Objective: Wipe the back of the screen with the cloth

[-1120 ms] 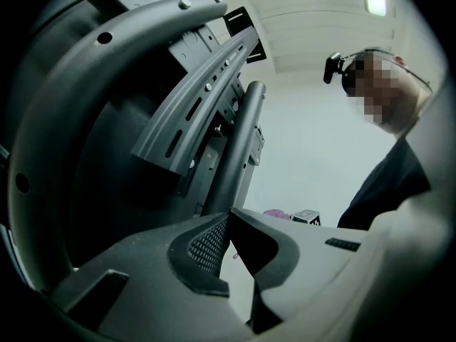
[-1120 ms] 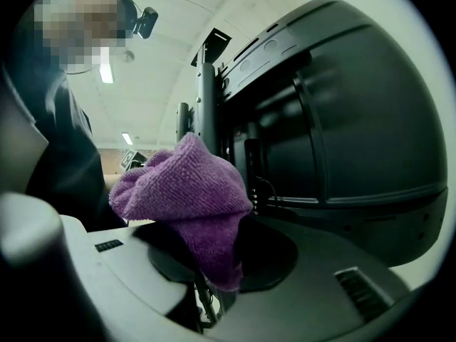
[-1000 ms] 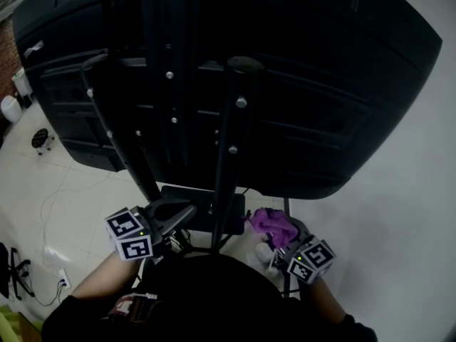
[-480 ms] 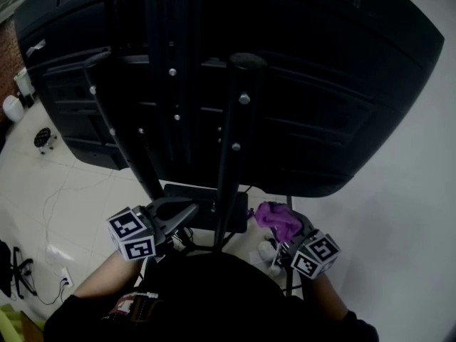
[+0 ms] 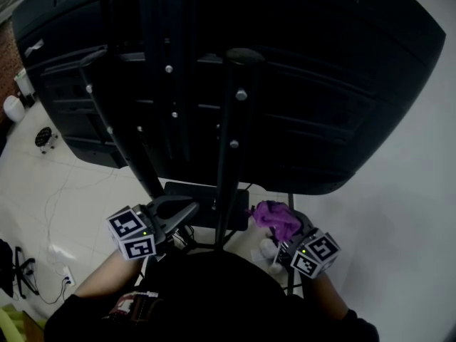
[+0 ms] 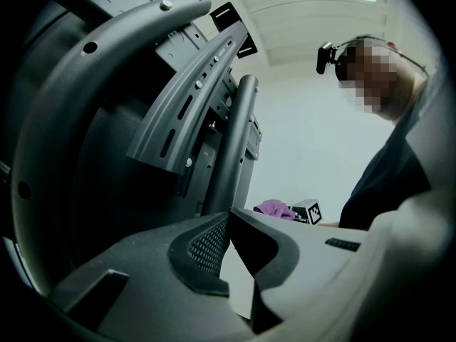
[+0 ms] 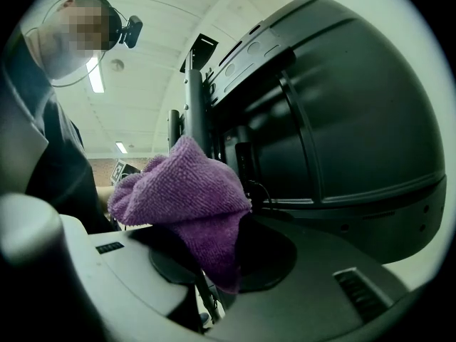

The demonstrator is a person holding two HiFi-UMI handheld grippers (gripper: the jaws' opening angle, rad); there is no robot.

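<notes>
The screen's black back (image 5: 306, 84) fills the upper head view, held on a dark stand with upright posts (image 5: 231, 141). My right gripper (image 5: 276, 228) is low on the right, below the screen's bottom edge and shut on the purple cloth (image 5: 273, 218). In the right gripper view the cloth (image 7: 187, 184) bunches over the jaws, and the screen back (image 7: 356, 112) curves close on the right. My left gripper (image 5: 187, 211) is low on the left beside the stand post. Its jaws meet at the tips with nothing between them (image 6: 229, 219). The cloth (image 6: 275, 208) shows small beyond them.
A black box (image 5: 203, 204) sits at the foot of the stand, between the grippers. Cables and a plug strip (image 5: 60, 280) lie on the pale tiled floor at the left. A white container (image 5: 11, 109) stands at the far left. A person's dark torso is just behind both grippers.
The right gripper with the cloth has shifted slightly right and up. The left gripper has hardly moved.
</notes>
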